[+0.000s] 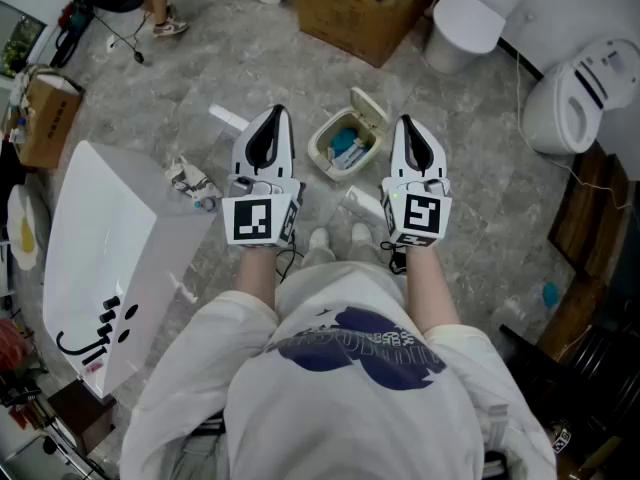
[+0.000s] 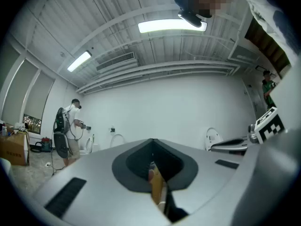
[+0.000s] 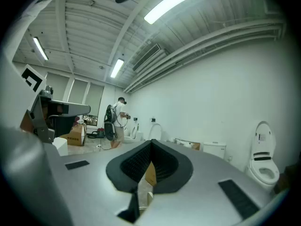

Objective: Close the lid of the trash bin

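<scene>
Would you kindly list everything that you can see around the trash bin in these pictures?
trash bin: one, cream, on the floor ahead of the feet, lid open, blue and white rubbish inside
large cardboard box: one, brown, beyond the bin
small cardboard box: one, brown, far left
toilets: at least two, white, upper right and right edge
big white unit: one, white with black marks, left
crumpled wrappers: a small heap, white and grey, floor left of the bin
other person: one, pale shirt, dark backpack, by the far wall
shoes: two, pale, below the bin
left gripper: one, white and black, shut, empty
right gripper: one, white and black, shut, empty
</scene>
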Demonstrator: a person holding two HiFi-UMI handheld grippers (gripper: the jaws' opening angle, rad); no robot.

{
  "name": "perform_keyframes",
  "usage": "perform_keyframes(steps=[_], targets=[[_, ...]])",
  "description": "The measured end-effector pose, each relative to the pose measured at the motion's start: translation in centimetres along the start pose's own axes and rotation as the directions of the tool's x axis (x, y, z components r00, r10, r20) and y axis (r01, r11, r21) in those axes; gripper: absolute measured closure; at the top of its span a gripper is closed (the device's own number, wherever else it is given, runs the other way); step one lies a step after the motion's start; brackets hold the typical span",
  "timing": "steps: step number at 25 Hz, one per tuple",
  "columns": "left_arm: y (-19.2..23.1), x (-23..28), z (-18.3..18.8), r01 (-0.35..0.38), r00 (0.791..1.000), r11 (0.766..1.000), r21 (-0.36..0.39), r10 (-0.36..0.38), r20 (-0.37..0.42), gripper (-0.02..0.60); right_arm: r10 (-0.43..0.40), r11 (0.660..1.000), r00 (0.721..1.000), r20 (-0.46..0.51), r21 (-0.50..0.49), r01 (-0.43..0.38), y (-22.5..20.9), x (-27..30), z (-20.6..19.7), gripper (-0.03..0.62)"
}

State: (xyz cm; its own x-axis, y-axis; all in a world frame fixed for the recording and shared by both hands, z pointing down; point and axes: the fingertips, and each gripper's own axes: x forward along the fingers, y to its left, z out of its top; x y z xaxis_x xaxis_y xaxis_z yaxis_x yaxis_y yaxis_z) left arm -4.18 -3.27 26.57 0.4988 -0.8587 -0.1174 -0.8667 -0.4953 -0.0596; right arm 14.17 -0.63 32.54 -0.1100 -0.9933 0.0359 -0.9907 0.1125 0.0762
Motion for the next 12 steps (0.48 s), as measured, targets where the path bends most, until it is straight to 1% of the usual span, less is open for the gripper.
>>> perform_keyframes(steps=[7,12], targets=[[-0.06,-0.07,0.14,0.007,1.000,1.000,-0.002,-0.007,-0.002,0.581,0.000,1.000,1.000,-0.013,-0.012,0.000,0.22,-0.13,-0.14,0.591],[0.08,0.01,-0.27,0.008,1.000,1.000,-0.010,-0.009,-0.013,0.581,-0.018,1.000,1.000,-0.017,-0.005,0.018,-0.16,-0.14,-0.38,0.591]])
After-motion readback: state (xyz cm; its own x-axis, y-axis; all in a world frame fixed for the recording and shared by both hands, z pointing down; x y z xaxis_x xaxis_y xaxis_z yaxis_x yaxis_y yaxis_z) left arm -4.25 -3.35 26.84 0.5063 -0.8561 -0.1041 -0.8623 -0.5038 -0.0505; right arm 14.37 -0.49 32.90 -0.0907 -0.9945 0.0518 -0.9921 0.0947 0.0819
